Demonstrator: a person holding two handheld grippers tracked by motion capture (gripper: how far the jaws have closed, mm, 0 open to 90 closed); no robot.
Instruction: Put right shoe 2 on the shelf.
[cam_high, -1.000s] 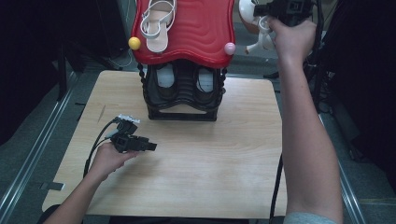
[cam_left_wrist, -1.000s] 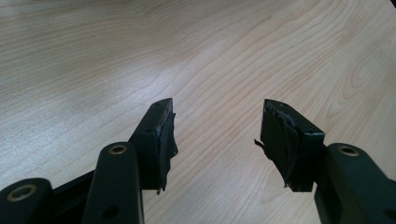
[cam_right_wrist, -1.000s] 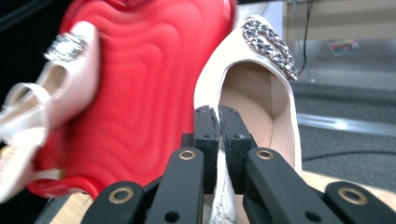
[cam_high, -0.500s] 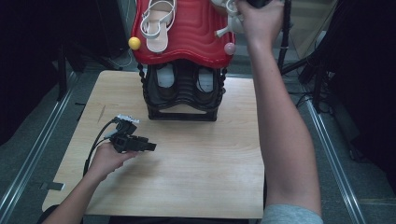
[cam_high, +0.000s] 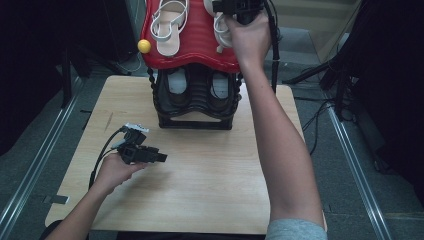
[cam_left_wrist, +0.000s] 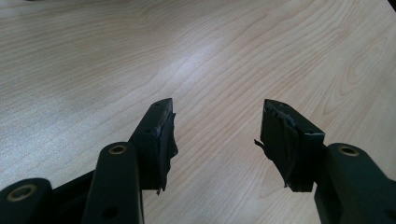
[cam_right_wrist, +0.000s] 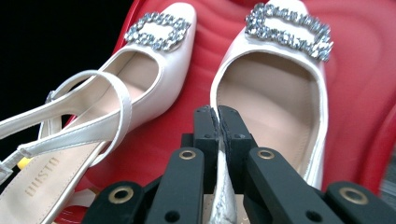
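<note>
Cream satin marked the shoe (cam_right_wrist: 275, 102) that the right gripper (cam_right_wrist: 218, 116) held: its jaws were pinched shut on the side wall, probably so the shoe could be lowered level onto the red shelf (cam_high: 197, 40), just beside its mate (cam_right_wrist: 144, 74), buckles pointing the same way. Below the red shelf sat a dark pair (cam_high: 195, 90). The left gripper (cam_left_wrist: 217, 126) rested well in front of that shelf over the wooden table (cam_left_wrist: 93, 56), jaws wide apart and empty, seemingly idle.

- The right gripper (cam_right_wrist: 218, 122) has carried its shoe (cam_right_wrist: 275, 116) leftward onto the red rack top (cam_right_wrist: 359, 98), apparently beside the other shoe (cam_right_wrist: 140, 79).
</note>
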